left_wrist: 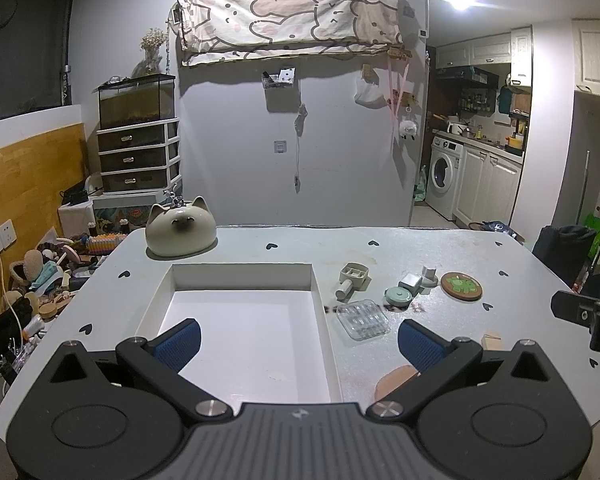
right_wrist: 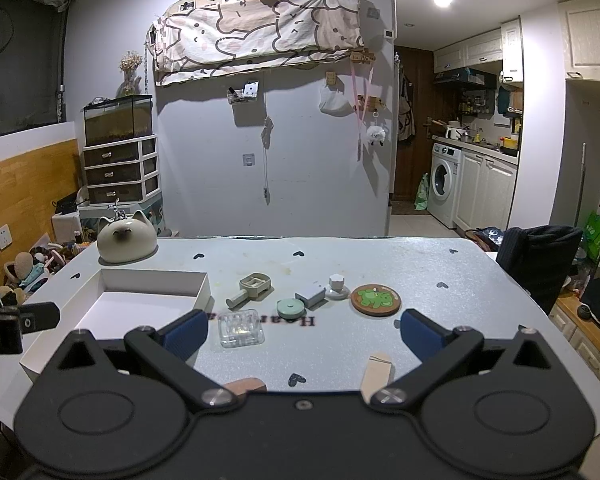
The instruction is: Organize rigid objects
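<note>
An empty white box (left_wrist: pixel 244 276) (right_wrist: pixel 156 280) lies on the grey table's left part. To its right lie a clear plastic case (left_wrist: pixel 363 319) (right_wrist: pixel 241 328), a beige handled piece (left_wrist: pixel 352 278) (right_wrist: pixel 252 286), a round green tin (left_wrist: pixel 397 296) (right_wrist: pixel 291 308), a white charger block (left_wrist: pixel 410 281) (right_wrist: pixel 310 296), a white knob (right_wrist: pixel 337 286) and a frog coaster (left_wrist: pixel 461 285) (right_wrist: pixel 376 300). My left gripper (left_wrist: pixel 298 342) is open above the box's near right edge. My right gripper (right_wrist: pixel 304 336) is open, short of the clear case.
A cat-shaped ceramic jar (left_wrist: pixel 181 227) (right_wrist: pixel 126 240) stands at the table's far left. Two wooden pieces (right_wrist: pixel 376 372) (right_wrist: pixel 246 385) lie by the near edge. A dark chair (right_wrist: pixel 538 256) stands to the right. Clutter (left_wrist: pixel 40 280) covers the floor on the left.
</note>
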`<action>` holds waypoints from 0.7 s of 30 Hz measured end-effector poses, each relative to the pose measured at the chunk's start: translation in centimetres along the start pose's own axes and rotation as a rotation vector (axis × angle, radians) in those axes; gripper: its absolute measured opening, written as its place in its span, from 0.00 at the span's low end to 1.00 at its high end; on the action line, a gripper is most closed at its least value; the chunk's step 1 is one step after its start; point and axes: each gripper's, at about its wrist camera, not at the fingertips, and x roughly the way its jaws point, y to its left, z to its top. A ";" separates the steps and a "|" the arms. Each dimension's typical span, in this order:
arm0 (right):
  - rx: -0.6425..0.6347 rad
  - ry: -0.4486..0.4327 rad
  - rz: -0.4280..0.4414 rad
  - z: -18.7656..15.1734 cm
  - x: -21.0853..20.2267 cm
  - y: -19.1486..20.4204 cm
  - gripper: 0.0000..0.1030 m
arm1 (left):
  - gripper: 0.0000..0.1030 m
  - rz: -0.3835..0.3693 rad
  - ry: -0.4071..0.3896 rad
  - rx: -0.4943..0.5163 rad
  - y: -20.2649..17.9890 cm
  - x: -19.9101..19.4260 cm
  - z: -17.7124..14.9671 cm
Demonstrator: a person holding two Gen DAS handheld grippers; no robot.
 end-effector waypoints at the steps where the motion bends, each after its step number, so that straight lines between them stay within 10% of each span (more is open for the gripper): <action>1: 0.000 0.000 0.000 0.0 0.0 0.0 1.00 | 1.00 0.000 0.000 0.000 0.0 0.0 0.0; 21: 0.000 0.001 -0.001 0.0 0.0 0.0 1.00 | 1.00 -0.003 0.002 -0.002 -0.4 0.2 -0.5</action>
